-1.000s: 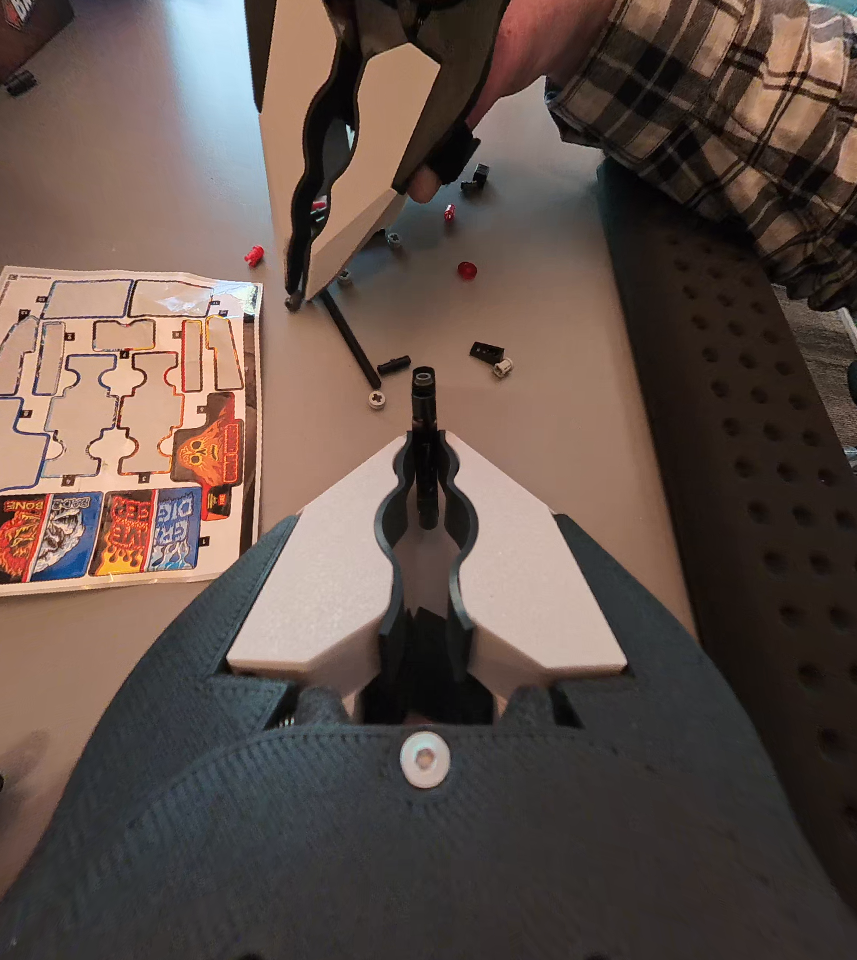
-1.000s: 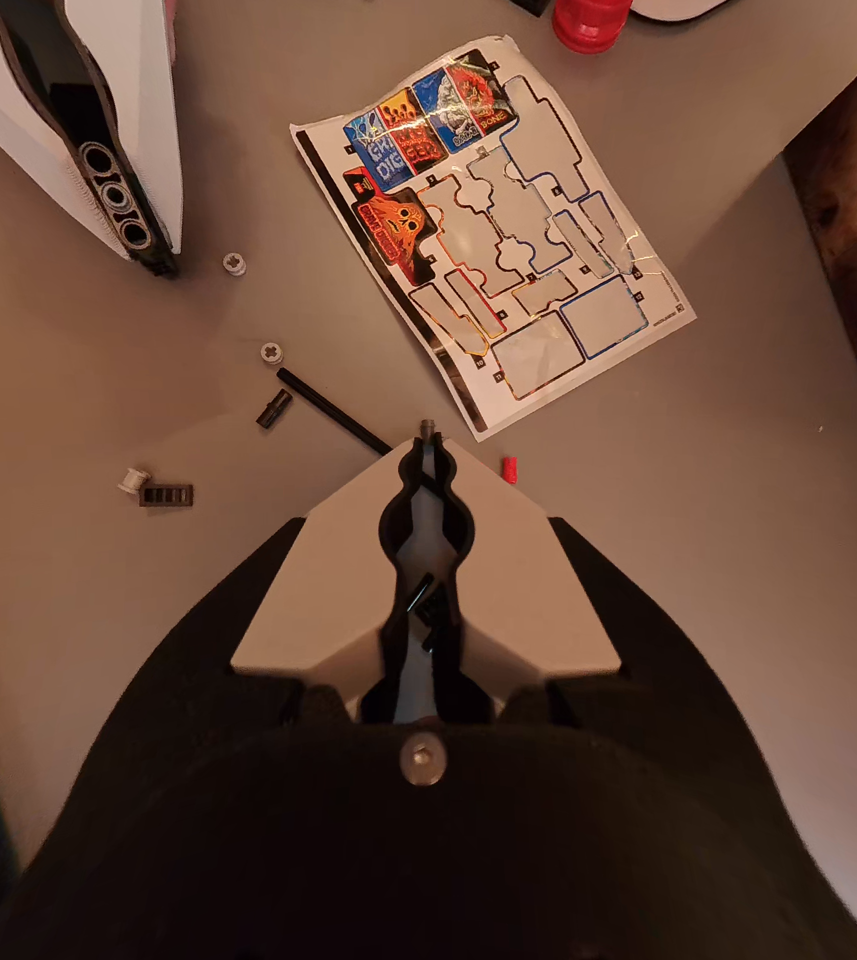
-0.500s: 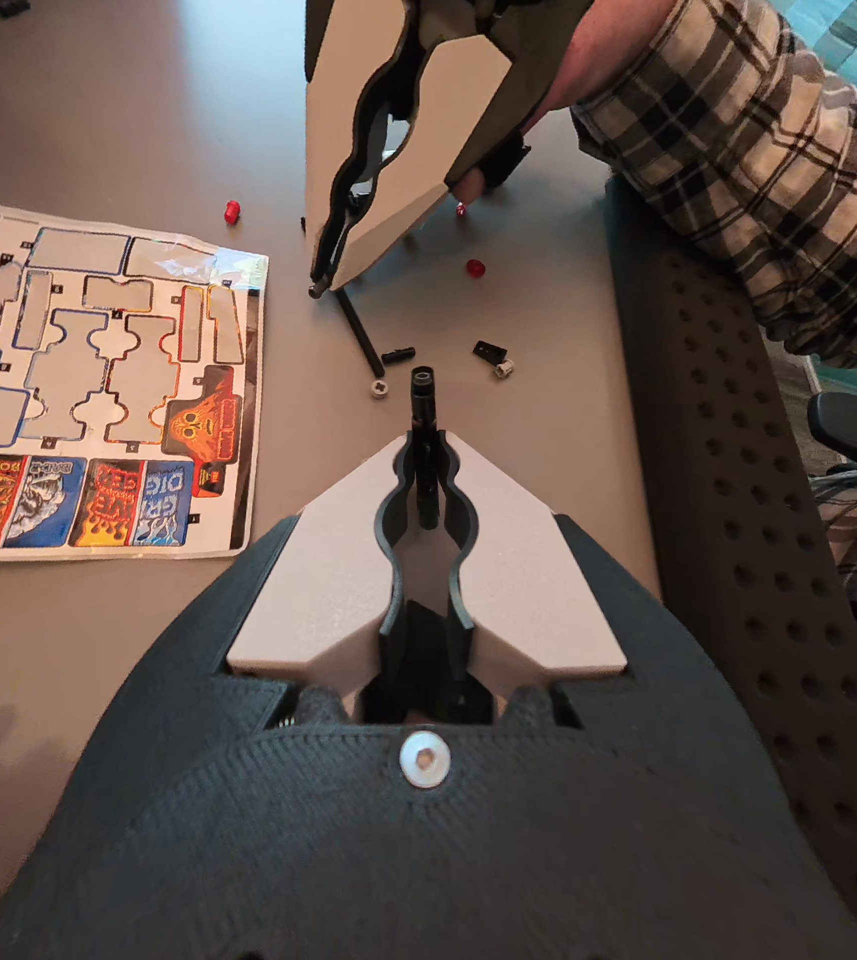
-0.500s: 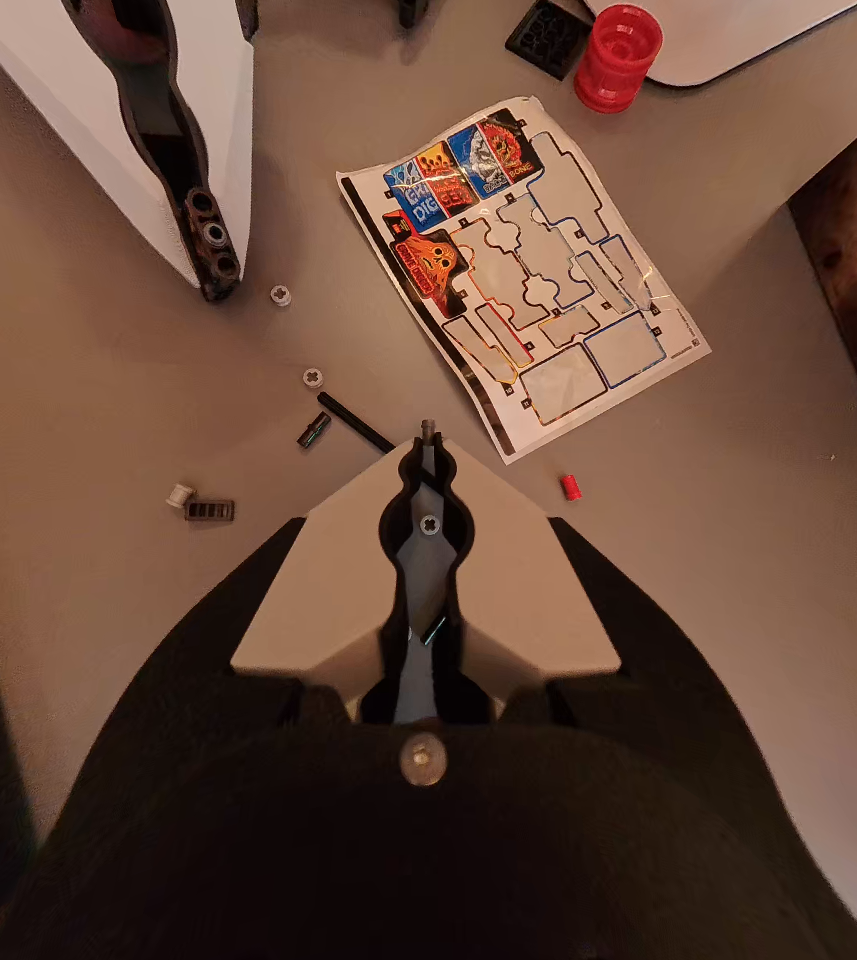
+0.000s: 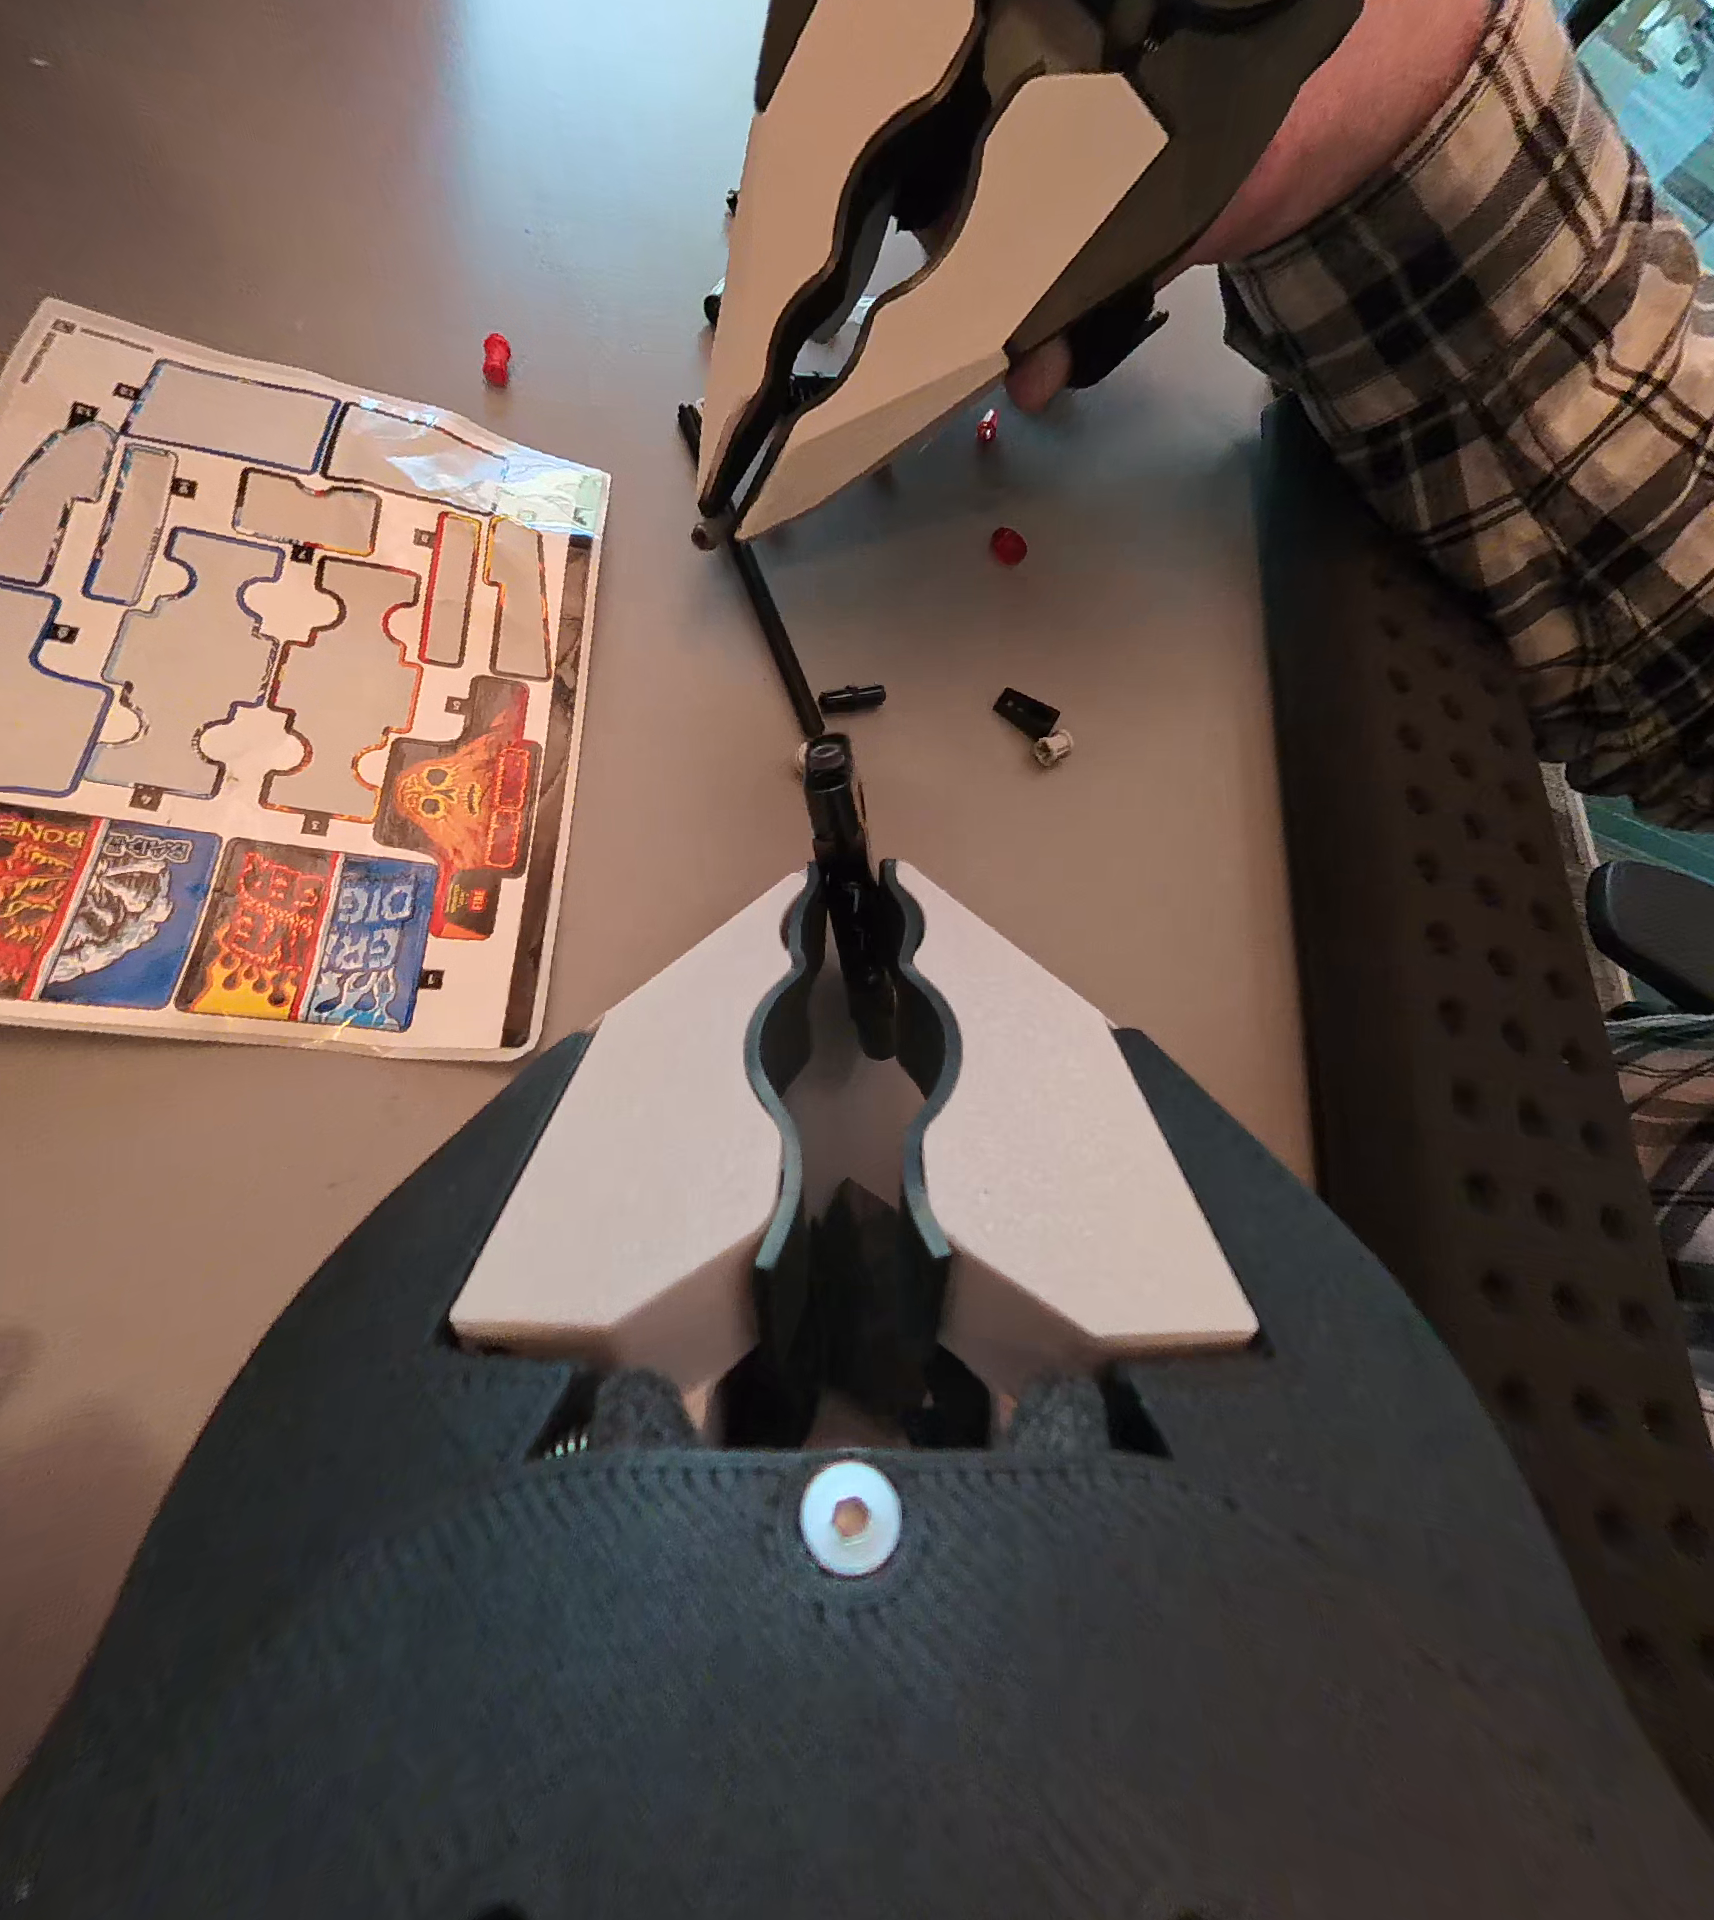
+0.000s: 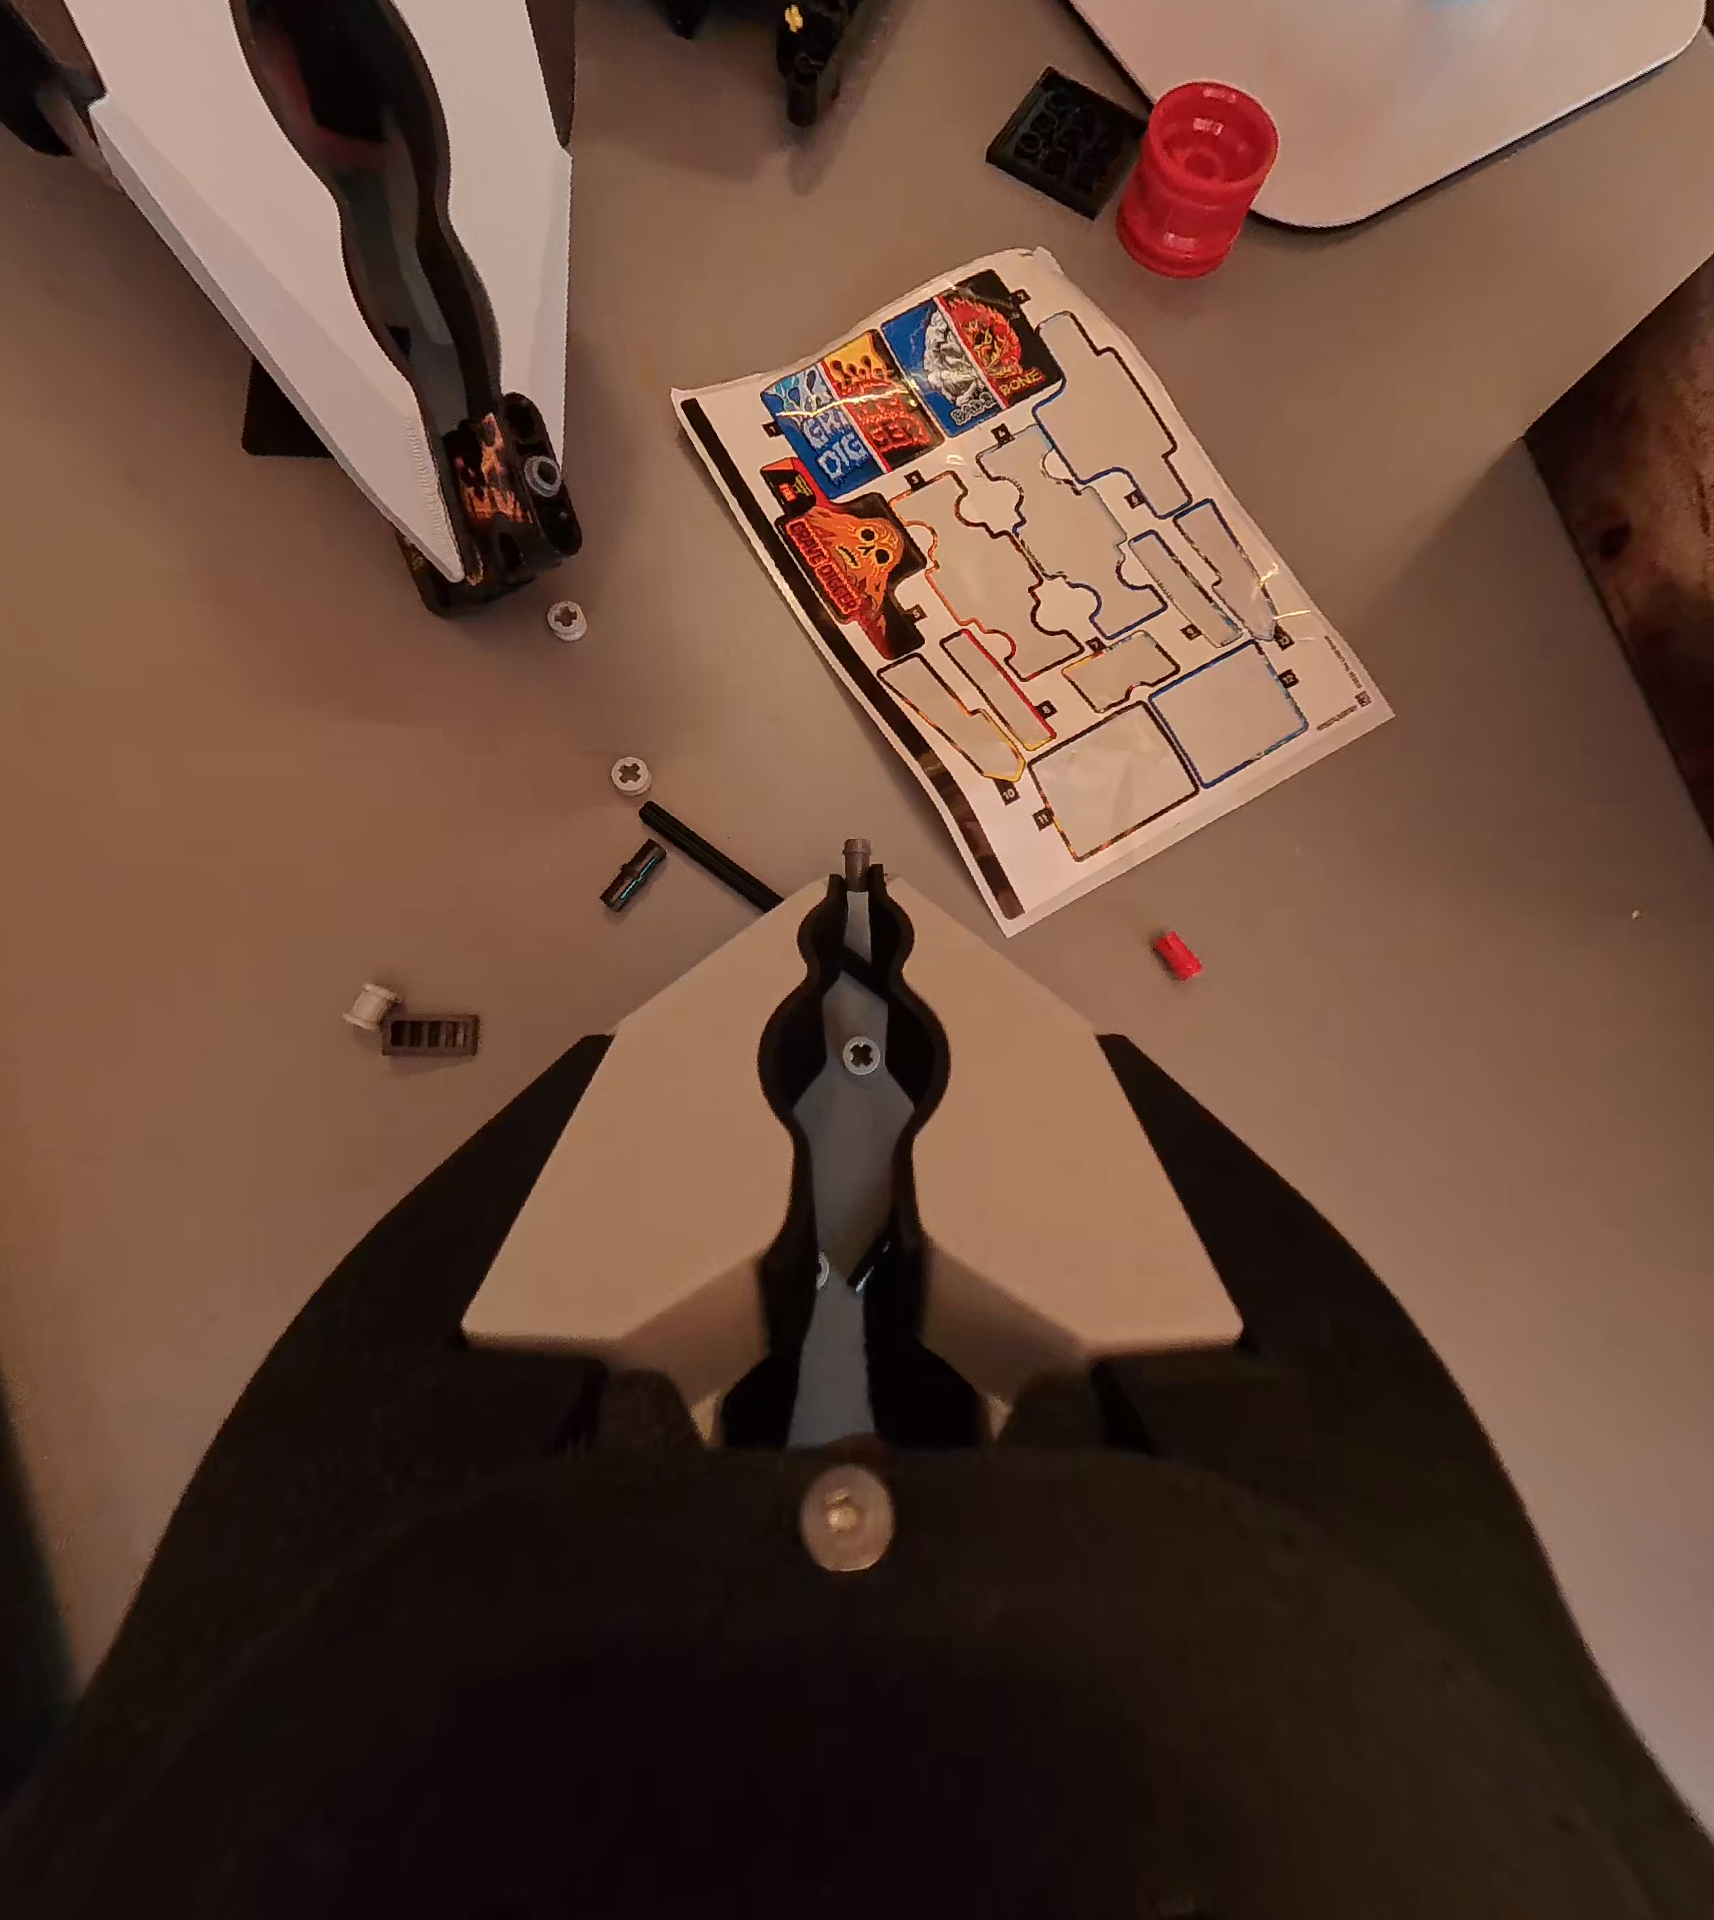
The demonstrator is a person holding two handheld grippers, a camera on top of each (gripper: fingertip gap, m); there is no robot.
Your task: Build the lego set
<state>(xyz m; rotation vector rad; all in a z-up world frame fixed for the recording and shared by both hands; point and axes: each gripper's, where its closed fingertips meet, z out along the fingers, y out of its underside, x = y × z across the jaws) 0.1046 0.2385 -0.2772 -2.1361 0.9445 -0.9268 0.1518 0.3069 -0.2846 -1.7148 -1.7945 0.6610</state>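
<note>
Left gripper (image 5: 848,883) pinches a black beam (image 5: 837,831) edge-on, one end poking past the fingertips. In the right wrist view this beam (image 6: 505,499) shows its row of holes, a grey pin seated in one. Right gripper (image 6: 858,883) is pressed together on a small grey pin (image 6: 856,860), whose tip sticks out beyond the tips; in the left wrist view the right gripper (image 5: 728,514) hangs point-down over the tabletop (image 5: 313,1195).

Landmark: sticker sheet (image 6: 1019,582), lying flat.
- Long black axle (image 6: 707,857) just off the sheet's near corner, partly hidden under the right gripper.
- Short black connector (image 6: 633,876) beside the axle; white bush (image 6: 631,775) just past the axle's end.
- Second white bush (image 6: 567,618) between the sheet and the held beam.
- Small red piece (image 6: 1177,956) near the sheet's lower corner.
- Black grille tile (image 6: 429,1035) with a white spool-like piece (image 6: 370,1006) touching it, well away from the sheet.
- Red wheel hub (image 6: 1196,177) and dark square plate (image 6: 1066,140) beyond the sheet's far end.
</note>
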